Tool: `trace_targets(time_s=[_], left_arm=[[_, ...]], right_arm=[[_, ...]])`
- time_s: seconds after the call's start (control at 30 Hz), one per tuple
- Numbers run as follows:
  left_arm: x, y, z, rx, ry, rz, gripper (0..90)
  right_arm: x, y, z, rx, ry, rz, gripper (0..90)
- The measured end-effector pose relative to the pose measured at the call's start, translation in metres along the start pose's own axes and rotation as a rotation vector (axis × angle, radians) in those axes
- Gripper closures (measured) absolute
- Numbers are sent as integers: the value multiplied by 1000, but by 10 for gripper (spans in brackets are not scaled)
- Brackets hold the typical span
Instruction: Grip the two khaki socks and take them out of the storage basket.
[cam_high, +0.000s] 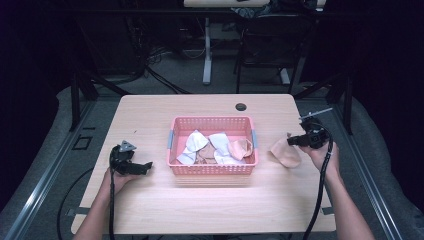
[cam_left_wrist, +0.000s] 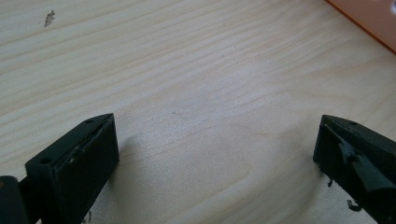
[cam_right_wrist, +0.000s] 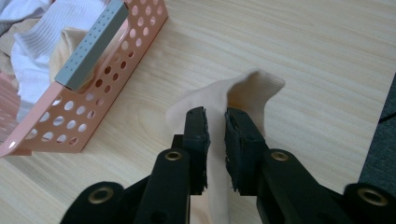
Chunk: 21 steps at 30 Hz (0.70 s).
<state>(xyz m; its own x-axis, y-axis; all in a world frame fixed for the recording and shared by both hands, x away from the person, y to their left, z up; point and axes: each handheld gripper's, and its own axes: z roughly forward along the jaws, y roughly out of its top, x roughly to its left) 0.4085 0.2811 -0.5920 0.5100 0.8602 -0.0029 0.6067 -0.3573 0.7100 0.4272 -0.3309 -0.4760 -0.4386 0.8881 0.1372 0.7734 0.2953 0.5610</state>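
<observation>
The right gripper (cam_right_wrist: 215, 116) stands over a soft beige fabric sock (cam_right_wrist: 243, 93) that lies on the pale wooden table (cam_right_wrist: 303, 51), just beside the right end of the pink perforated plastic basket (cam_right_wrist: 98, 93). Its black jaws stand only a narrow gap apart with a fold of the sock running up between them; whether the pads press the cloth or have just let go is hard to tell, though the gap suggests a loosened grip. The sock's spot beside the basket suggests it is being sorted out of the white and beige socks (cam_high: 215, 145) heaped inside. The left gripper (cam_left_wrist: 215, 140) rests low over bare wood on the basket's far side, jaws spread wide and empty, probably parked until needed.
</observation>
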Motion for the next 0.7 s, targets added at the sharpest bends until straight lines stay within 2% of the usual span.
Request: trace_targets(time_s=[0.23,0.27,0.37,0.4,0.43,0.53,0.57,0.67,0.7], left_arm=[[0,0,0,0,0,0,0],[0,0,0,0,0,0,0],[0,0,0,0,0,0,0],[0,0,0,0,0,0,0],[0,0,0,0,0,0,0],[0,0,0,0,0,0,0],[0,0,0,0,0,0,0],[0,0,0,0,0,0,0],[0,0,0,0,0,0,0]], right_arm=[[2,1,-3,-15,-12,-16,659],[4,2,-6,-23,-5,-11,589],[7,4,-12,-47,23,-15,454],[7,4,-12,-47,23,-15,454],[9,5,-14,-51,24,-17,408],[17,10,-19,-68,47,-23,235],[17,10,-19,-68,47,-23,235],[24,13,-18,-73,39,-37,139],[26,13,-18,-76,41,-40,132]])
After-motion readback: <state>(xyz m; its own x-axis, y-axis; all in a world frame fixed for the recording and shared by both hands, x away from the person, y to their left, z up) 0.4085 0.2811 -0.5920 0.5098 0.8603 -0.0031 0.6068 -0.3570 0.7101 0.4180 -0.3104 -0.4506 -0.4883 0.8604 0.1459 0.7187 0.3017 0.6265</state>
